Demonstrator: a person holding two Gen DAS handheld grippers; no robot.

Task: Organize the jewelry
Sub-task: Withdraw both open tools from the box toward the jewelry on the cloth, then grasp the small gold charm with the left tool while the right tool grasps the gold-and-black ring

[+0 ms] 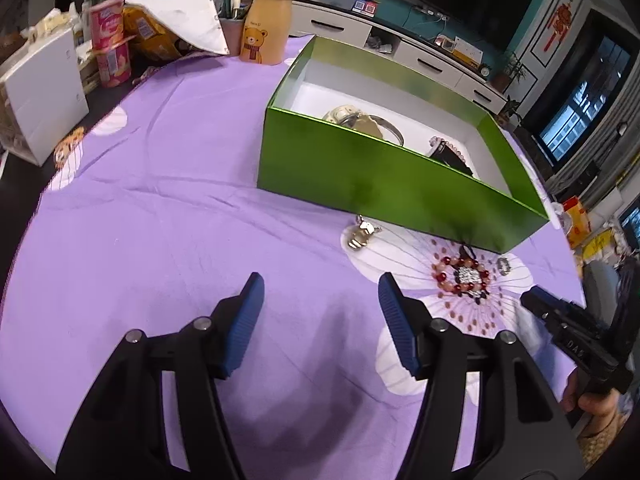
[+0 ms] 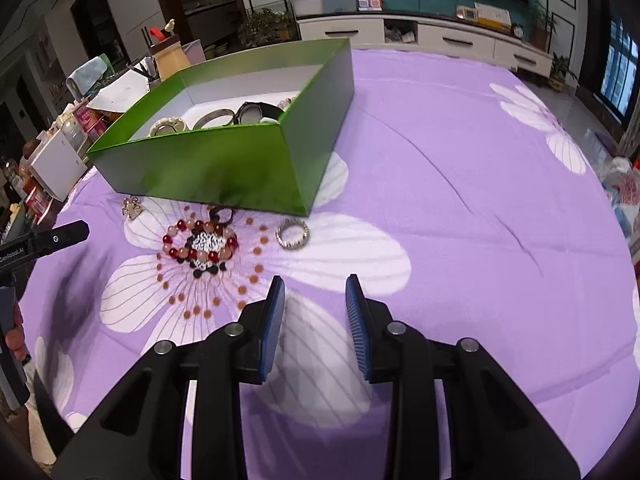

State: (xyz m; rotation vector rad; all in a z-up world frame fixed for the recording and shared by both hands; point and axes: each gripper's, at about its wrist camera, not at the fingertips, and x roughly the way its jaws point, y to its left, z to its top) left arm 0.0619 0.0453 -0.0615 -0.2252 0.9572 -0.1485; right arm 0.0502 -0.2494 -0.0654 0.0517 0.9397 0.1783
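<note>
A green box [image 1: 360, 168] [image 2: 224, 164] stands on the purple flowered cloth and holds bangles and a watch [image 2: 252, 114]. In front of it lie a gold charm [image 1: 360, 236] [image 2: 132, 208], a red and pink bead bracelet [image 1: 460, 276] [image 2: 200, 244] and a silver sparkly ring [image 1: 503, 267] [image 2: 293, 233]. My left gripper [image 1: 320, 284] is open and empty, near the charm. My right gripper [image 2: 316, 286] is open and empty, just short of the ring; it also shows in the left wrist view [image 1: 568, 320].
Clutter stands at the table's far left: a bear bottle [image 1: 266, 24], a pink snack can [image 1: 110, 44], a white box [image 1: 40, 92], a pen cup. A TV cabinet [image 2: 420, 36] lies beyond the table.
</note>
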